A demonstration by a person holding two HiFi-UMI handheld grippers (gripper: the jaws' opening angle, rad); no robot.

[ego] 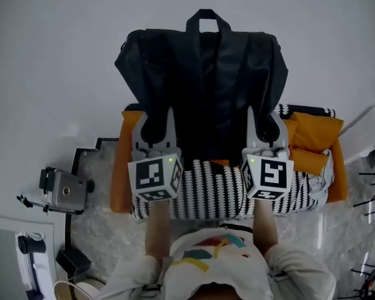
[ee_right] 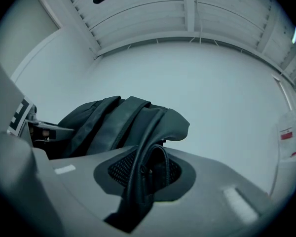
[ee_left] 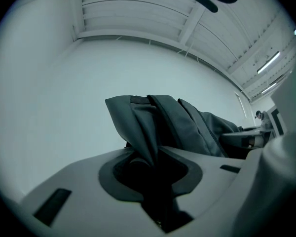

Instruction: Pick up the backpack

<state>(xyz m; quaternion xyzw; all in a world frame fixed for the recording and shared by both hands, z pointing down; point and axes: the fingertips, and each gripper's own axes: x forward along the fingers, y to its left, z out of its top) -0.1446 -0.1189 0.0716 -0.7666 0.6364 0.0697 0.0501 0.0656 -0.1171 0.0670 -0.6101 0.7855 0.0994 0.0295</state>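
A black backpack (ego: 203,74) hangs in the air in front of me, held up by both grippers, its top handle at the far side in the head view. My left gripper (ego: 155,125) is shut on the bag's dark fabric (ee_left: 145,132) at its left near edge. My right gripper (ego: 265,127) is shut on a strap and fabric (ee_right: 143,157) at the right near edge. Both gripper views look along the jaws past the bag (ee_right: 118,115) to a white wall and ceiling. The jaw tips are buried in the folds.
Below the bag lies an orange cushioned seat (ego: 119,180) with a black-and-white striped throw (ego: 212,189) and orange pillows (ego: 312,133). A camera on a stand (ego: 65,191) sits at the left on a pale rug. The other gripper (ee_left: 251,137) shows at the edge of each gripper view.
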